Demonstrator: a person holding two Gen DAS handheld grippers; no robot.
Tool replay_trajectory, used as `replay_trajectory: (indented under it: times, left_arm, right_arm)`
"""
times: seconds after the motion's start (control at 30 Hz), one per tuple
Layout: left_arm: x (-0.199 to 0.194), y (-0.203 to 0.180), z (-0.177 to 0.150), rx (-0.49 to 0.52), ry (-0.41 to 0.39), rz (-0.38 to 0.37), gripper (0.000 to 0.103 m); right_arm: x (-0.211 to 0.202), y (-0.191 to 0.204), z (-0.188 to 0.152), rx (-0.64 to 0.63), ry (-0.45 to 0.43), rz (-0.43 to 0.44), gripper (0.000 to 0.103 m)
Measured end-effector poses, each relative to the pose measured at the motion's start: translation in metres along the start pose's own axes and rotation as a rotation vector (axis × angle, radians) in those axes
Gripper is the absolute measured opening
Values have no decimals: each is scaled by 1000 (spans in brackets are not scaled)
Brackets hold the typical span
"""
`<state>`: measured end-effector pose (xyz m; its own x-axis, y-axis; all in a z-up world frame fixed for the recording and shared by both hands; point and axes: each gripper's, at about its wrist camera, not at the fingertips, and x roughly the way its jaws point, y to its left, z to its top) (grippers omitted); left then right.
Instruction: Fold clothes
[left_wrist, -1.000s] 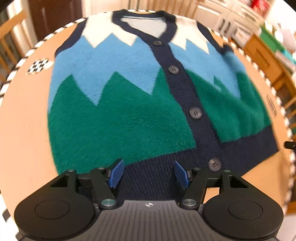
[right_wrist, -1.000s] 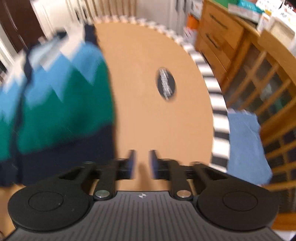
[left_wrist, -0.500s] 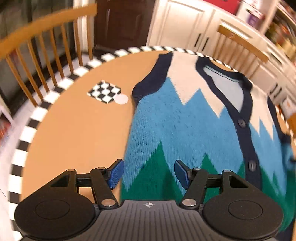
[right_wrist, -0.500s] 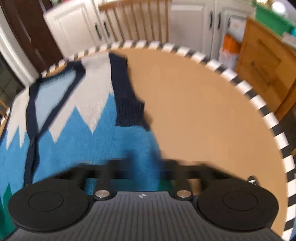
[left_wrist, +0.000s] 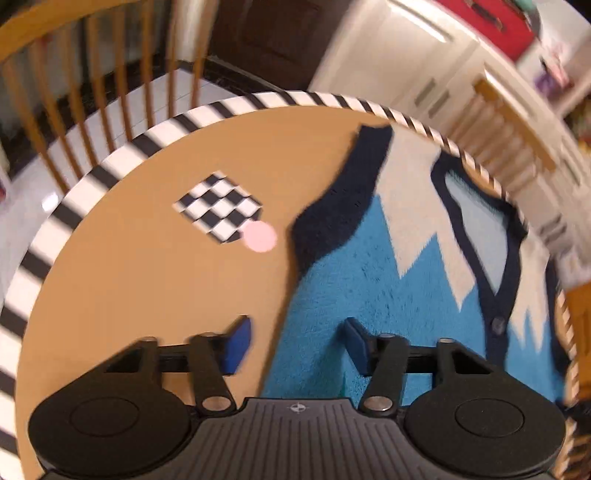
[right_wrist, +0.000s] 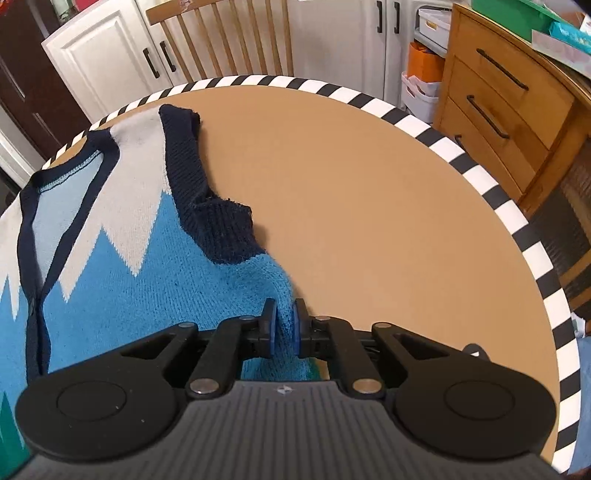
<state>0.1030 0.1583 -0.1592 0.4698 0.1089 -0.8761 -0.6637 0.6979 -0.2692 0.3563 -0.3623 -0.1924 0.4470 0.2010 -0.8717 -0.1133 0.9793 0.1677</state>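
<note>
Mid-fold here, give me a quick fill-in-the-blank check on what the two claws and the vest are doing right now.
1. The right claw is shut on the ____ part of the knit vest.
2. The left claw is ____, gripping nothing.
3. The pink dot touches a corner of the ____ marker on the table.

Missing words: blue; open; checkerboard

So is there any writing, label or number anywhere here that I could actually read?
None can be read.
Small emblem on the left gripper body: a symbol, no letters.
Same emblem on the right gripper body: no letters.
Checkered marker on the table: a pattern only.
Vest: no label showing.
</note>
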Motion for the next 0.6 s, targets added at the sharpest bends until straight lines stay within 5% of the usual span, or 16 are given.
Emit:
replay_trajectory:
  times: [0.27, 0.37, 0.43, 0.5, 0.6]
  left_arm:
    - [-10, -37, -9, 233, -139, 237, 9]
    - [2, -39, -13, 249, -95, 256, 21]
    - [-8, -34, -12, 238, -119, 257, 41]
    - [-26, -24, -15, 239, -174, 258, 58]
    - [-54, -5, -35, 258, -220, 324, 57]
  right_arm:
    - [-3, 10, -3, -106, -39, -84, 9]
    - [-4, 14, -4, -151, -58, -122, 18]
    - [-5, 16, -5, -181, -73, -148, 41]
    - [-24, 6, -9, -192, -122, -163, 53]
    - [-55, -5, -24, -247, -191, -256, 49]
